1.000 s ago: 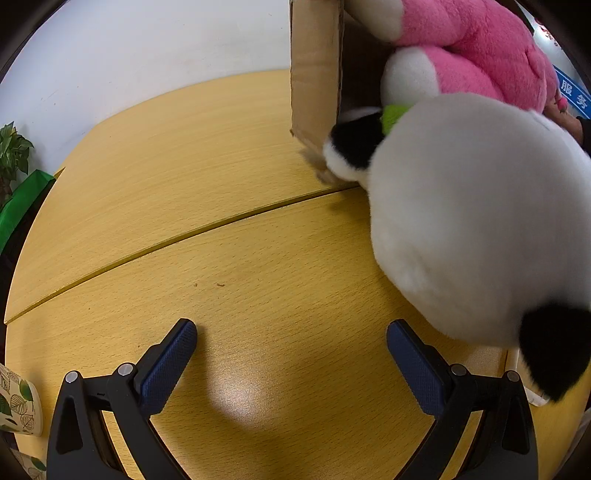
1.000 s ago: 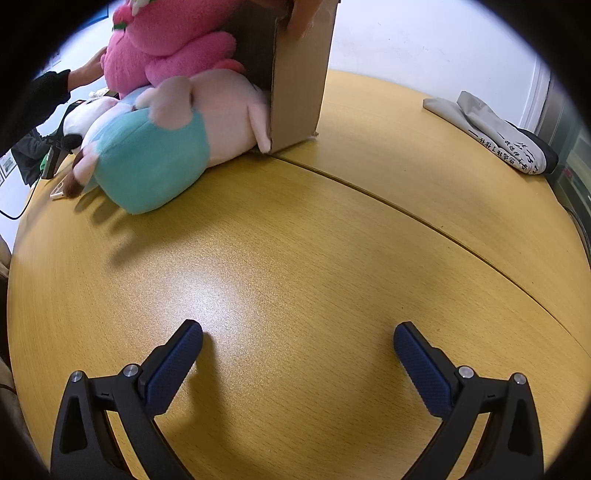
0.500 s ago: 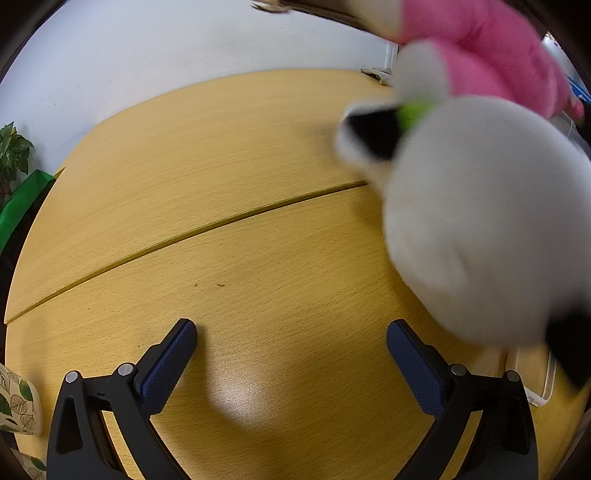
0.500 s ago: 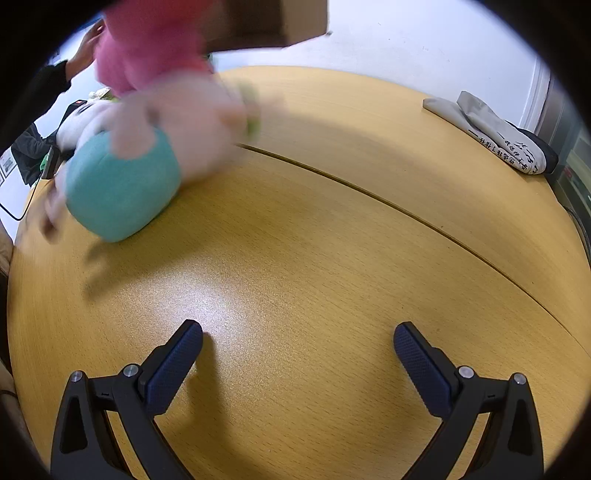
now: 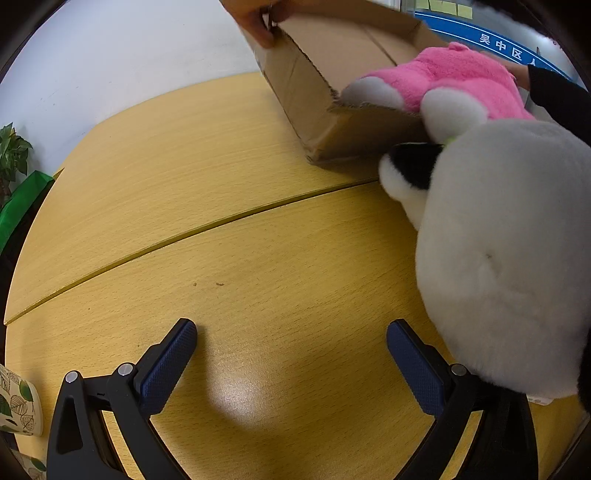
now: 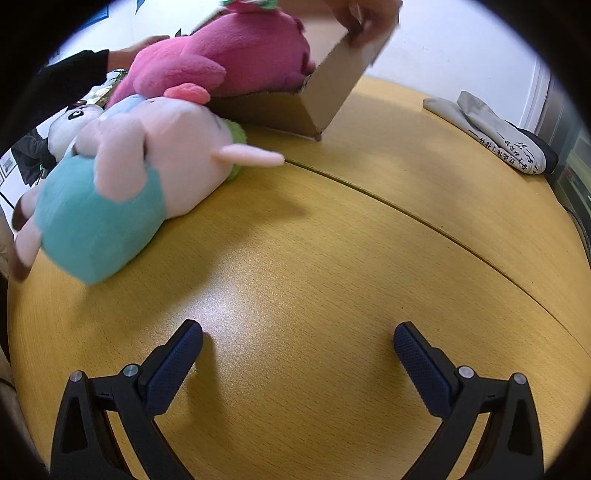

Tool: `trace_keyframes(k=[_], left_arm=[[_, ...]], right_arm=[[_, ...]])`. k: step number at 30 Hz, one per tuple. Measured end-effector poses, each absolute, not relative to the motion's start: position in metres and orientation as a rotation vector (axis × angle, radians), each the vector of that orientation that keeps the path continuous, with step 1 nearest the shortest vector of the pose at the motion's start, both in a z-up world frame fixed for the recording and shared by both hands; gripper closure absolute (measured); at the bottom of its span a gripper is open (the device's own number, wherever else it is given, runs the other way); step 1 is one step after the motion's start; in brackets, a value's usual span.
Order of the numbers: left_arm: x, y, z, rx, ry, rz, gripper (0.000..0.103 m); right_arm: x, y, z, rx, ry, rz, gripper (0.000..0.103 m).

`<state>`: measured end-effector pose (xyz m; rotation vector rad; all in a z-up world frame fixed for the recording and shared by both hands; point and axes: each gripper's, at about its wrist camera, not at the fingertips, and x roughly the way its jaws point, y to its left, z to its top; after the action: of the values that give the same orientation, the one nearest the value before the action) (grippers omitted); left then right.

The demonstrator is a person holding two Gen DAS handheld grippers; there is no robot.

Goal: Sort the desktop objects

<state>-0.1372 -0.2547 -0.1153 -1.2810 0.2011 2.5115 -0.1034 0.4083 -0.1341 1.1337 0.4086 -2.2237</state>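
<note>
A cardboard box lies tilted on the yellow table, held by a bare hand. A pink plush lies half in it. A big white and black panda plush lies at the right, close to my left gripper's right finger. My left gripper is open and empty above the table. In the right wrist view the box, the pink plush and a pink pig plush in teal lie at the far left. My right gripper is open and empty.
A folded grey cloth with black writing lies at the table's far right edge. A leaf-patterned paper cup stands at the left gripper's left. A green plant stands beyond the table. A person's dark sleeve reaches in by the plushes.
The box was lifted off the table and set down again tilted on its side. The plush toys tumbled and shifted. Both grippers stayed still and open.
</note>
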Motion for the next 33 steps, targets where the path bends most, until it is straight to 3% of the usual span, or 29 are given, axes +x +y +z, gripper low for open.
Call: trace_keyframes(k=[33], left_arm=[[-0.203, -0.276, -0.105, -1.282, 0.201, 2.51, 0.0]], right_arm=[[-0.104, 0.41, -0.136, 1.133, 0.41, -2.225, 0.0]])
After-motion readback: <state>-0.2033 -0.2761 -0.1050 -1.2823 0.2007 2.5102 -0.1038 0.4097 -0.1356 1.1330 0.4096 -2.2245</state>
